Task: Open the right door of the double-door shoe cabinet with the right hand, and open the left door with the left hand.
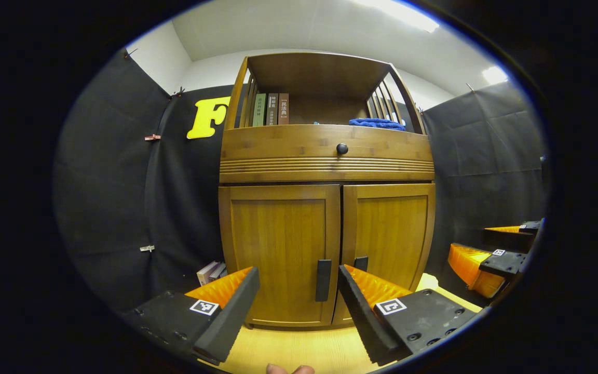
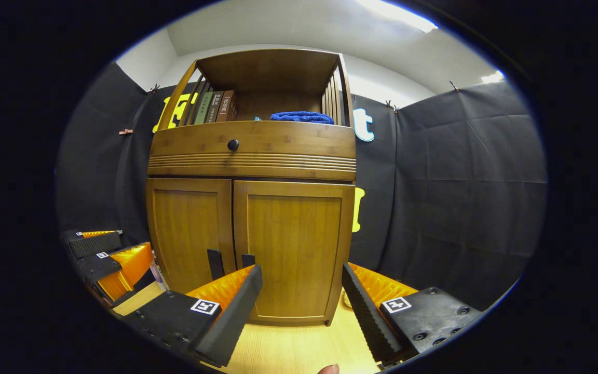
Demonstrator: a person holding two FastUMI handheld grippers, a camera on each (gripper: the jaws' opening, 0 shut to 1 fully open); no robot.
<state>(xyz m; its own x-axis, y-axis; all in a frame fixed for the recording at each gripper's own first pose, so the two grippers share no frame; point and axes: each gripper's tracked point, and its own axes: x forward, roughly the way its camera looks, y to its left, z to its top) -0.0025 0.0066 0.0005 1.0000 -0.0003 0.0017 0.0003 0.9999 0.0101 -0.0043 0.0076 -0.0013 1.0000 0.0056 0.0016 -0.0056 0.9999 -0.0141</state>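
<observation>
The wooden shoe cabinet [image 1: 325,156] stands before me with both doors shut. In the left gripper view the left door [image 1: 278,244] and its dark handle [image 1: 323,280] lie straight ahead between the fingers of my open left gripper [image 1: 296,304], some way off. The right door [image 1: 390,234] carries its own handle [image 1: 361,263]. In the right gripper view my open right gripper [image 2: 301,306] faces the right door [image 2: 294,244], whose handle [image 2: 247,259] peeks over one finger; it touches nothing. The left door [image 2: 190,228] is beside it.
A drawer with a round knob [image 1: 341,148] sits above the doors. The open top shelf holds books [image 1: 272,109] and a blue cloth [image 1: 377,123]. More books [image 1: 211,271] lie on the floor left of the cabinet. Black cloth walls close in on both sides.
</observation>
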